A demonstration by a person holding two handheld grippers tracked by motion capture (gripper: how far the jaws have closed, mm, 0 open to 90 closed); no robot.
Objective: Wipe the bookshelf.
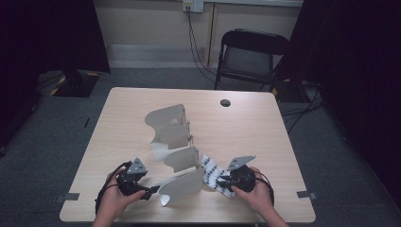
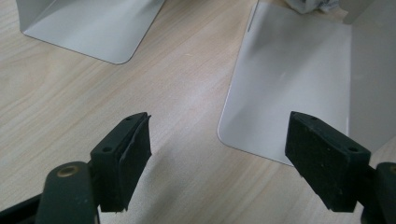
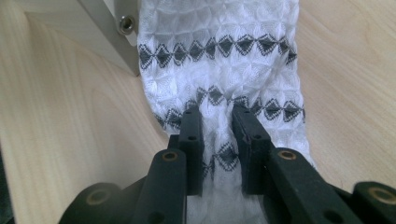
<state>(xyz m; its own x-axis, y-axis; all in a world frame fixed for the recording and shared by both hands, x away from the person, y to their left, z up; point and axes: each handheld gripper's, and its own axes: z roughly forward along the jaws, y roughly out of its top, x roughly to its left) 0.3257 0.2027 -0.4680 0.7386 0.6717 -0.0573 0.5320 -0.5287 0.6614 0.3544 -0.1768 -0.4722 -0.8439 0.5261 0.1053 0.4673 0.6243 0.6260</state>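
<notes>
**Cloth pinched, rack steadied from the other side**

The right gripper (image 3: 217, 116) is clenched on a fold of the white patterned cloth (image 3: 219, 60), which lies on the table (image 1: 118, 109) at about five o'clock of the metal divider rack (image 1: 172, 137), apparently to drag it free or feed it between plates. The left gripper (image 1: 142, 190), jaws wide apart and grasping nothing, waits at seven o'clock near the front plate (image 2: 289, 88), likely ready to brace it.

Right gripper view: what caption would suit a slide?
Right tongs pinching a fold of white diamond-patterned cloth on the wooden table.
</notes>
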